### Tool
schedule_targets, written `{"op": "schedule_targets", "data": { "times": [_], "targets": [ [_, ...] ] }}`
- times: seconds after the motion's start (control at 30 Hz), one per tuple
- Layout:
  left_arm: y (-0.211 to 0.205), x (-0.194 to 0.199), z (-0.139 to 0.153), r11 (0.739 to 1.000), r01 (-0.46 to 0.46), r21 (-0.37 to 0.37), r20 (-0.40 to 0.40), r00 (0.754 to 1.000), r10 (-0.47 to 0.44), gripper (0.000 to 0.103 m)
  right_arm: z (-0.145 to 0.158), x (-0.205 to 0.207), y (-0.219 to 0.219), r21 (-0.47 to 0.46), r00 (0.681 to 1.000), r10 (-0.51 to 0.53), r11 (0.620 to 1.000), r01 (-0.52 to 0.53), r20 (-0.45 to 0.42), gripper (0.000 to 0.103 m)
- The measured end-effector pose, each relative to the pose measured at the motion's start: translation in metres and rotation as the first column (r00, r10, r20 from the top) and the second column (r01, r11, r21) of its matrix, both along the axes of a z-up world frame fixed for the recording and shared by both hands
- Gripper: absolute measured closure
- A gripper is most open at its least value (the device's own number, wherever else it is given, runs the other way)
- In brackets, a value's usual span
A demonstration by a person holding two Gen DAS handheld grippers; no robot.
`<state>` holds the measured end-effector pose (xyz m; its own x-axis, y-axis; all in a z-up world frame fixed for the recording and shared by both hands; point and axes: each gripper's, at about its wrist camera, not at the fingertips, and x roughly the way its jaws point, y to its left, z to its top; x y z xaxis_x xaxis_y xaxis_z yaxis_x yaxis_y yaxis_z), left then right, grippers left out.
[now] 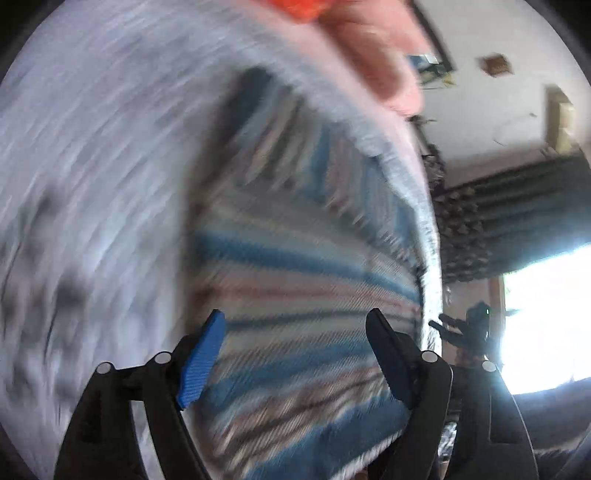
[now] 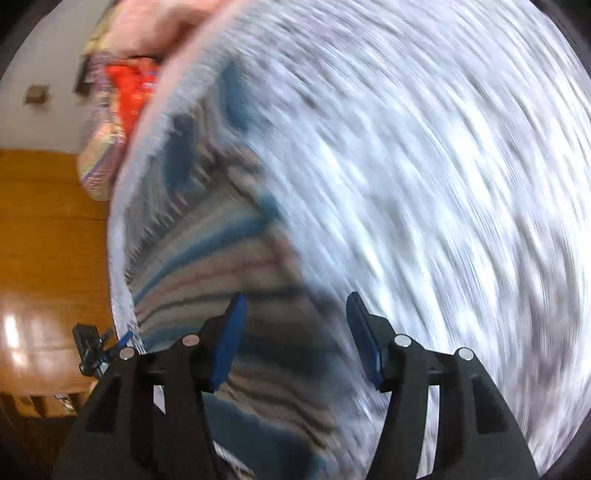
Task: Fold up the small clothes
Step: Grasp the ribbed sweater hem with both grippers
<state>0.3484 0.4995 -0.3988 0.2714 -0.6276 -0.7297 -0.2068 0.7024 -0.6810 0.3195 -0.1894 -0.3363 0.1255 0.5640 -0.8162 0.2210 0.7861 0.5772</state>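
Observation:
A small striped garment (image 1: pixel 295 266) in blue, white and reddish bands lies on a pale grey-white cloth surface (image 1: pixel 92 166); both are smeared by motion blur. My left gripper (image 1: pixel 295 354) hovers over the garment's near part, open, nothing between its blue-padded fingers (image 1: pixel 201 363). In the right wrist view the same striped garment (image 2: pixel 207 258) lies left of centre on the pale surface (image 2: pixel 424 166). My right gripper (image 2: pixel 295 339) is open above the garment's edge, its fingers (image 2: pixel 231 339) holding nothing.
A person's hand (image 1: pixel 373 48) and an orange-red item (image 1: pixel 299 9) sit at the far edge of the surface. A wooden floor (image 2: pixel 44 229), a patterned bundle (image 2: pixel 107 147), dark curtains (image 1: pixel 517 218) and a bright window (image 1: pixel 550 317) lie beyond it.

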Motion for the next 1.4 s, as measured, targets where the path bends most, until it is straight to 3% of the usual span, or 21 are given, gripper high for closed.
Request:
{"op": "schedule_targets", "data": {
  "times": [0.1, 0.23, 0.3, 0.5, 0.6, 0.7, 0.83, 0.87, 1.0, 1.1, 1.13, 1.17, 1.23, 1.4],
  "targets": [
    [-0.006, -0.035, -0.028, 0.999, 0.008, -0.049, -0.142, 0.99, -0.015, 0.024, -0.012, -0.043, 0.007, 0.009, 0.996, 0.022, 1.0, -0.022, -0.081, 0.046],
    [-0.022, -0.06, -0.049, 0.99, -0.004, -0.141, -0.227, 0.973, -0.028, 0.023, -0.015, -0.083, 0.027, 0.023, 0.989, 0.042, 0.999, -0.039, -0.144, 0.044],
    [-0.032, -0.066, -0.052, 0.985, 0.008, -0.172, -0.233, 0.971, -0.049, 0.023, -0.013, -0.092, 0.038, 0.028, 0.989, 0.038, 0.999, -0.035, -0.146, 0.044],
    [-0.057, -0.08, -0.05, 0.985, 0.027, -0.17, -0.27, 0.96, -0.073, 0.019, -0.009, -0.104, 0.073, 0.111, 0.985, 0.054, 0.993, -0.037, -0.162, 0.044],
    [-0.071, -0.087, -0.047, 0.971, 0.021, -0.239, -0.28, 0.956, -0.09, 0.018, -0.001, -0.109, 0.091, 0.169, 0.984, 0.079, 0.984, -0.052, -0.157, 0.044],
    [-0.091, -0.095, -0.047, 0.969, 0.057, -0.241, -0.267, 0.956, -0.123, 0.018, 0.003, -0.119, 0.096, 0.204, 0.984, 0.079, 0.978, -0.046, -0.157, 0.043],
    [-0.098, -0.098, -0.046, 0.971, 0.019, -0.24, -0.246, 0.966, -0.079, 0.022, 0.006, -0.128, 0.093, 0.226, 0.983, 0.064, 0.974, -0.025, -0.17, 0.044],
    [-0.1, -0.099, -0.046, 0.968, 0.01, -0.25, -0.242, 0.967, -0.073, 0.026, 0.008, -0.132, 0.09, 0.235, 0.984, 0.067, 0.972, -0.026, -0.167, 0.044],
    [-0.102, -0.105, -0.048, 0.976, -0.002, -0.218, -0.257, 0.965, -0.056, 0.066, 0.006, -0.144, 0.089, 0.217, 0.981, 0.084, 0.975, -0.046, -0.172, 0.051],
    [-0.101, -0.104, -0.045, 0.978, -0.025, -0.207, -0.262, 0.965, -0.031, 0.08, 0.003, -0.148, 0.09, 0.204, 0.982, 0.084, 0.978, -0.049, -0.169, 0.064],
    [-0.098, -0.106, -0.046, 0.979, -0.028, -0.202, -0.266, 0.964, -0.027, 0.089, 0.003, -0.147, 0.091, 0.199, 0.983, 0.077, 0.979, -0.042, -0.169, 0.084],
    [-0.095, -0.108, -0.045, 0.98, -0.03, -0.197, -0.269, 0.963, -0.025, 0.092, 0.004, -0.146, 0.092, 0.187, 0.985, 0.07, 0.982, -0.04, -0.158, 0.091],
    [-0.09, -0.112, -0.044, 0.979, -0.041, -0.2, -0.259, 0.966, -0.013, 0.095, 0.009, -0.148, 0.088, 0.188, 0.989, 0.059, 0.982, -0.033, -0.133, 0.096],
    [-0.074, -0.122, -0.026, 0.96, -0.107, -0.258, -0.187, 0.981, 0.06, 0.095, 0.03, -0.154, 0.073, 0.233, 0.998, 0.038, 0.972, -0.023, -0.058, 0.097]
  ]
}}
